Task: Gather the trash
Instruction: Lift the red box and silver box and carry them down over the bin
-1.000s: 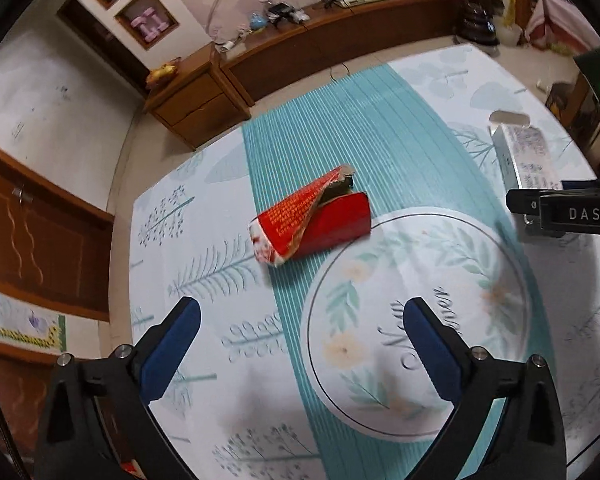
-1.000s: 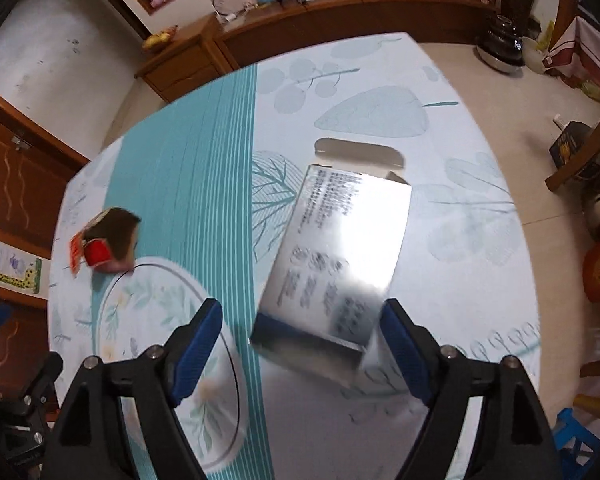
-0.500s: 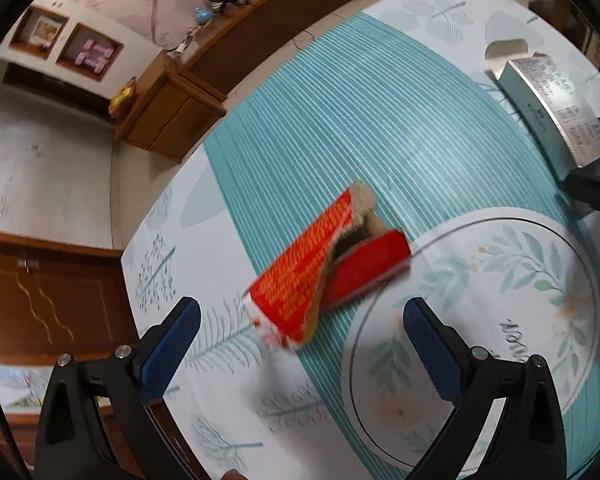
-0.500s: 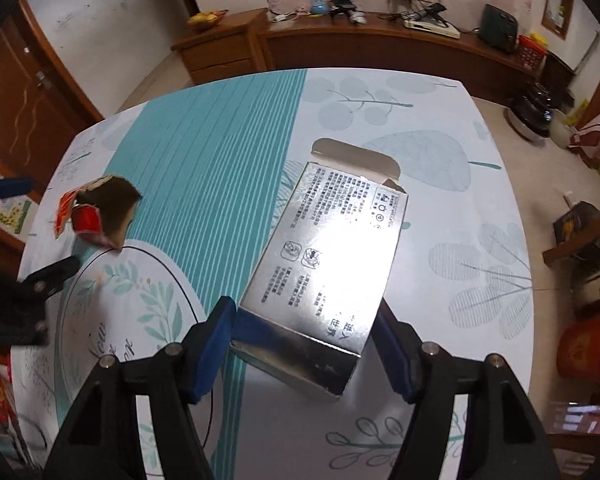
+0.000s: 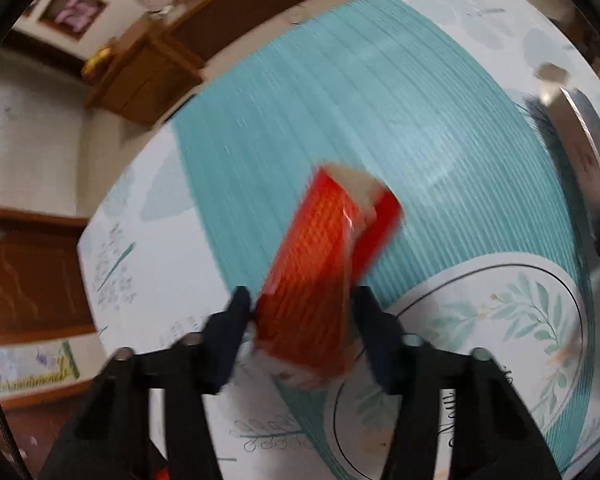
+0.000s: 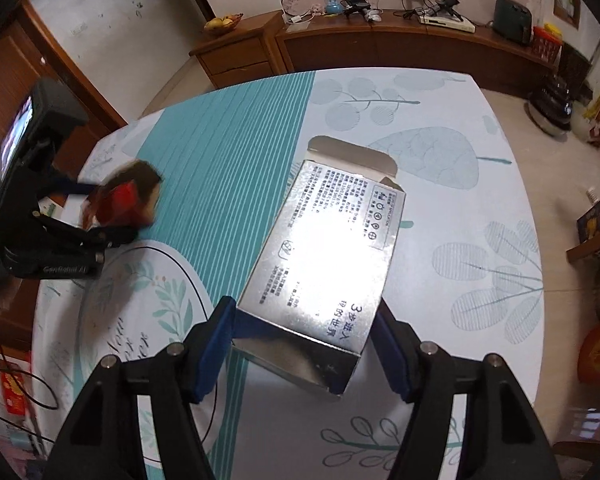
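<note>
- The left gripper (image 5: 300, 320) has just been closing. A crushed red box (image 5: 324, 276) is between its two blue pads, and both pads look to be pressed on its sides. That picture is blurry, so I cannot be fully sure the hold is tight.
- The red box still seems to sit low on the tablecloth (image 5: 340, 100), where the teal stripes meet the round leaf ring.
- The right gripper (image 6: 304, 344) has closed a bit more too. It has a shiny silver box (image 6: 324, 252) between its blue pads. The pads sit against the near end of the box, so it looks grabbed.
- The silver box is flat and empty, with its far flap open. It lies on the white, leafy part of the cloth, well apart from the red box.
- So both bits of trash are caught, one in each gripper. I think neither has been lifted yet.
- What is left: pick both up and take them to a bin. No bin shows in either view.
</note>
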Motion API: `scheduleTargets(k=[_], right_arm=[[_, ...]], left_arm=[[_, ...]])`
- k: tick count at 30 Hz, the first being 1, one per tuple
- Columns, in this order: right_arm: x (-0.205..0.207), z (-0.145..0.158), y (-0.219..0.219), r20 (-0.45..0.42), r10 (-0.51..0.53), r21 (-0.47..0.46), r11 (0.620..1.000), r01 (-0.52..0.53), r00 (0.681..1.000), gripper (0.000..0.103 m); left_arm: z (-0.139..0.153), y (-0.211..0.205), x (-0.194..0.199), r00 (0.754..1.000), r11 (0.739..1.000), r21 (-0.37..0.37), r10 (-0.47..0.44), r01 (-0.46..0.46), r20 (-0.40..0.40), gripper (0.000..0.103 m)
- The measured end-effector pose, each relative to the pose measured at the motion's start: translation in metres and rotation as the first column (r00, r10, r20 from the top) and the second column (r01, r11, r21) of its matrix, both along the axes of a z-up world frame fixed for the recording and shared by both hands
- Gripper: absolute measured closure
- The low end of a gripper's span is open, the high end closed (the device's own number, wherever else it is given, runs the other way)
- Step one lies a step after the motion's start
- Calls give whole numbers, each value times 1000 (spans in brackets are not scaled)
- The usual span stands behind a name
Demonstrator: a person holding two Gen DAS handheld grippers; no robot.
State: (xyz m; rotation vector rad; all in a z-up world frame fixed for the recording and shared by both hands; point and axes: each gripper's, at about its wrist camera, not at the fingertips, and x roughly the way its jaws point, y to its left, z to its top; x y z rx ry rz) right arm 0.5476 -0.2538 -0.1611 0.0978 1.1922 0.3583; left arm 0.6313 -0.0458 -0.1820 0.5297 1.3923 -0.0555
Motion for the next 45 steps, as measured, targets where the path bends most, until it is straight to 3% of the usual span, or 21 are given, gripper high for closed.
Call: scheduleTargets(k=[5,9,16,28,38,45], right_arm=[[-8,5,-11,-24,-31,112,993,34,999,38],[-23,11,-14,-27,-39,150,988,42,999,38],[-56,14,-13,-45,-45,177,983,52,998,38],[-122,23,-7,-93,18,240,971,5,996,38],[-243,60,2,-58,2,255,967,12,998,38],[-366,81,21,-15,-132,253,959,131,991,38]], left_arm=[[20,14,-17,991,984,-128,130,-126,23,73],[33,22,-40,980,957,-216,200,-191,21,76],[39,18,-96,977,940,-270,214,-210,-12,77],[81,8,-214,967,877,-414,253,-243,-32,77],[114,17,-344,981,862,-475,195,-176,-8,77],[126,29,-448,996,868,-493,86,-61,28,77]])
